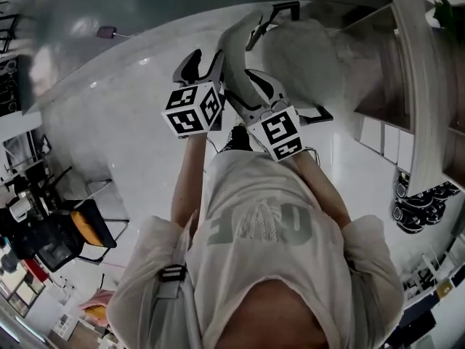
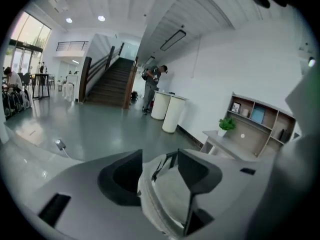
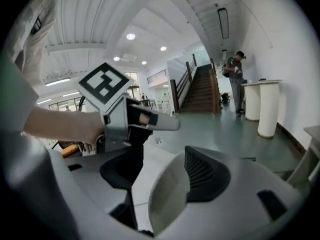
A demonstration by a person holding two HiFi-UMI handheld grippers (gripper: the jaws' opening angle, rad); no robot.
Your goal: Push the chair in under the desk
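A grey office chair stands just ahead of me; its backrest [image 1: 236, 38] faces me, with the padded seat [image 1: 301, 60] beyond it. The wooden desk [image 1: 420, 100] runs along the right edge of the head view. My left gripper [image 1: 207, 60] reaches the backrest's top edge from the left, my right gripper [image 1: 243, 78] beside it. In the left gripper view the backrest rim [image 2: 167, 199] sits between the spread jaws of the left gripper [image 2: 159, 159]. In the right gripper view the same rim [image 3: 167, 194] lies inside the wide jaws of the right gripper [image 3: 160, 156], close to the right-hand jaw.
A potted plant [image 2: 226, 125] stands on a side table below a wall shelf [image 2: 260, 119]. Two white round stands [image 2: 170, 111] and a standing person [image 2: 152, 84] are near the stairs [image 2: 112, 84]. Black and orange equipment [image 1: 65, 227] sits at my left.
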